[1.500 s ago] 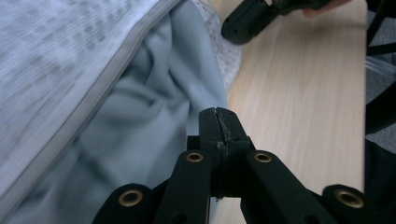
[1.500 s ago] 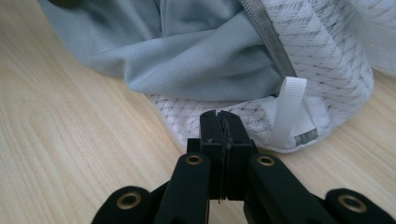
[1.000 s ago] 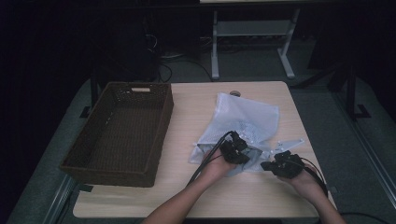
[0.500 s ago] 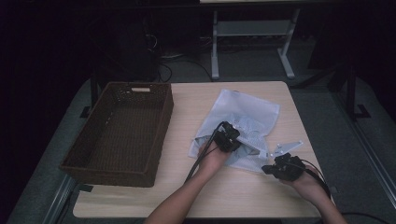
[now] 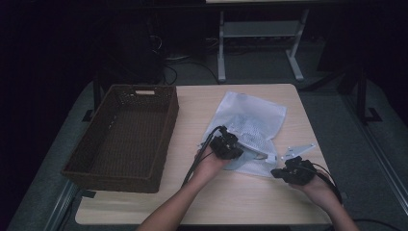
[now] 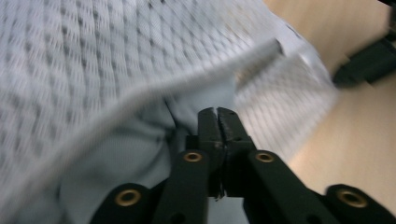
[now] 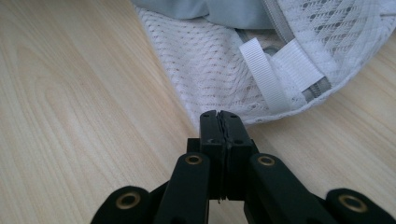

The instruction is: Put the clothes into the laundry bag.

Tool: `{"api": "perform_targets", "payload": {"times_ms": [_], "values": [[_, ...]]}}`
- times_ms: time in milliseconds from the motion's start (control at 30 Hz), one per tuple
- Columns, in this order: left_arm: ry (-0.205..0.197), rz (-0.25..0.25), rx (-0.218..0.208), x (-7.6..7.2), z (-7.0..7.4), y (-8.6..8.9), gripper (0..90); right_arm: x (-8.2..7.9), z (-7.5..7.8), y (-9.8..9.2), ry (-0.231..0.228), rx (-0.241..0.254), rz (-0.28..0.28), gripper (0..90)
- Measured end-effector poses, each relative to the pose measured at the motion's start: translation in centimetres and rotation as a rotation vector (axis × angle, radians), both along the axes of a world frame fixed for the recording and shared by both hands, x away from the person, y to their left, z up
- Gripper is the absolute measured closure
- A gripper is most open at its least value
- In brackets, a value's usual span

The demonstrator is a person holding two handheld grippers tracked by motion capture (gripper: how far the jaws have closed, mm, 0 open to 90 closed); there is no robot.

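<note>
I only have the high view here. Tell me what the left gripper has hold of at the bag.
Observer: The left gripper has just been opening its jaws slightly, but they stand almost together. A fold of pale grey cloth is puckered at their tips, under the mesh bag.
Operator: Now report the right gripper.
Observer: The right gripper is shut, with its tips right at the mesh bag's hem, seemingly pinching it.
Operator: Name anything near that hem.
Observer: A white webbing loop is sewn there, beside the end of the grey zipper.
</note>
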State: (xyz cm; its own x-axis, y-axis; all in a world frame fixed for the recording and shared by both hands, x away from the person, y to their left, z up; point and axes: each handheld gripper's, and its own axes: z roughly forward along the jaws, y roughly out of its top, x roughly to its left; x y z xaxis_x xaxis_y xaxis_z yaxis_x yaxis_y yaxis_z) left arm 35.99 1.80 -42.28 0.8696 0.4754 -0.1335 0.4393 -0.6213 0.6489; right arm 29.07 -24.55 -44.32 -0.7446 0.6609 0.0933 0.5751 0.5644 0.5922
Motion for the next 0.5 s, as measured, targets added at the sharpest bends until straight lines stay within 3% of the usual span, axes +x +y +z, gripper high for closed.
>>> {"api": "perform_targets", "payload": {"times_ms": [300, 433, 500], "values": [[0.003, 0.014, 0.023, -2.8, 0.6, 4.8, 52.3, 0.1, -0.2, 0.1, 0.011, -0.009, 0.000, 88.5], [-0.008, 0.033, 0.063, -3.3, 0.1, 6.2, 44.5, 0.1, -0.3, 0.1, 0.012, -0.014, 0.003, 88.5], [0.007, 0.042, 0.079, -3.1, -0.6, 6.5, 42.3, 0.1, -0.4, 0.2, 0.012, -0.017, 0.004, 88.5]]}}
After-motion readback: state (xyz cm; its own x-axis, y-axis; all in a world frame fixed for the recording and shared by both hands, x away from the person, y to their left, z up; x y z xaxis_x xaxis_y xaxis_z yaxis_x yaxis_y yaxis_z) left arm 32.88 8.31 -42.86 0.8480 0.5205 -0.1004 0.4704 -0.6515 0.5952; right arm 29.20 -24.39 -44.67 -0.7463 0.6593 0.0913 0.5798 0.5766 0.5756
